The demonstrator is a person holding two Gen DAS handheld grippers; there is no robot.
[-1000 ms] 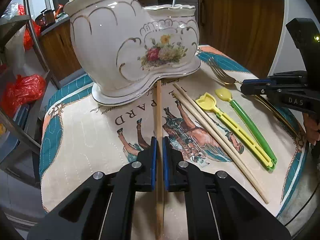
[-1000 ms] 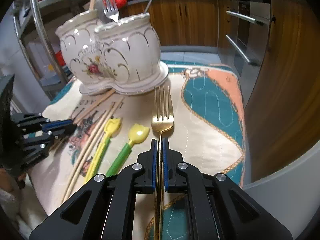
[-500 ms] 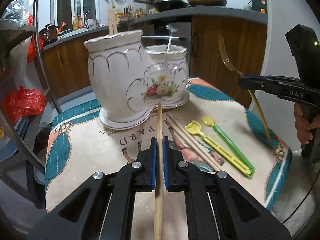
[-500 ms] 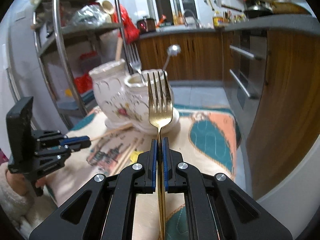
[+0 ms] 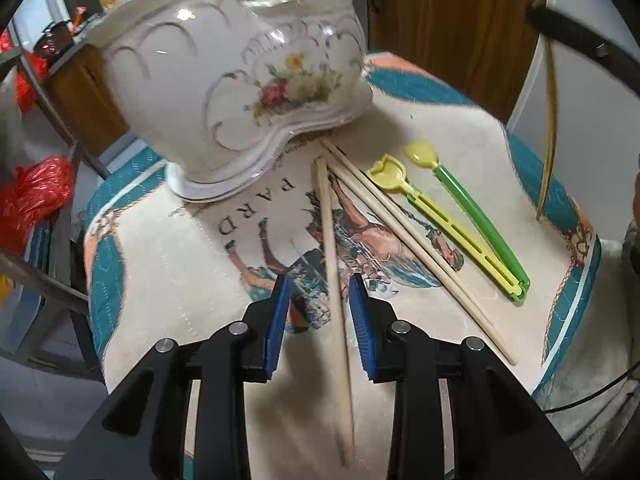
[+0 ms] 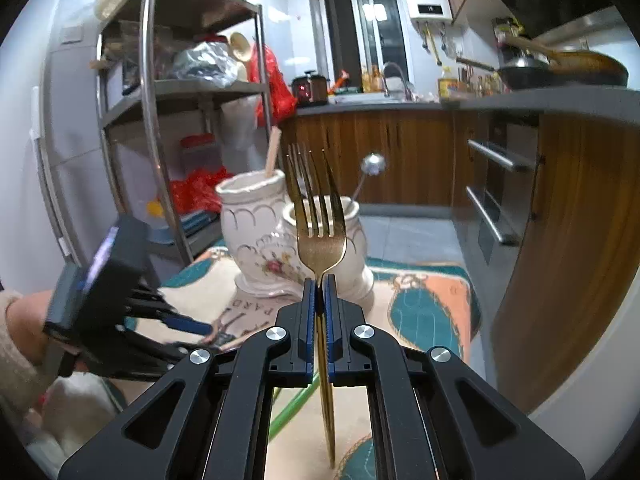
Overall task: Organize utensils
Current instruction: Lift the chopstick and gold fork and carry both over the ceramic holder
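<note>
A white ceramic two-pot utensil holder (image 5: 224, 80) with a rose print stands at the back of a printed mat (image 5: 168, 264). My left gripper (image 5: 320, 292) is open, its blue pads either side of a wooden chopstick (image 5: 334, 264) that lies on the mat. Two more chopsticks (image 5: 404, 236) lie to its right. My right gripper (image 6: 319, 288) is shut on a gold fork (image 6: 318, 220) and holds it upright, tines up, in front of the holder (image 6: 272, 236). The fork handle (image 5: 548, 128) shows at the right of the left wrist view.
A yellow clip stick (image 5: 440, 216) and a green one (image 5: 476, 220) lie on the mat's right side. A chopstick (image 6: 273, 152) and a spoon (image 6: 370, 170) stand in the holder. A metal shelf rack (image 6: 160, 120) is to the left, wooden cabinets (image 6: 400, 152) behind.
My left gripper has opened and let go of the chopstick, which now lies loose on the mat. My right gripper has lifted the fork higher and holds it more upright.
</note>
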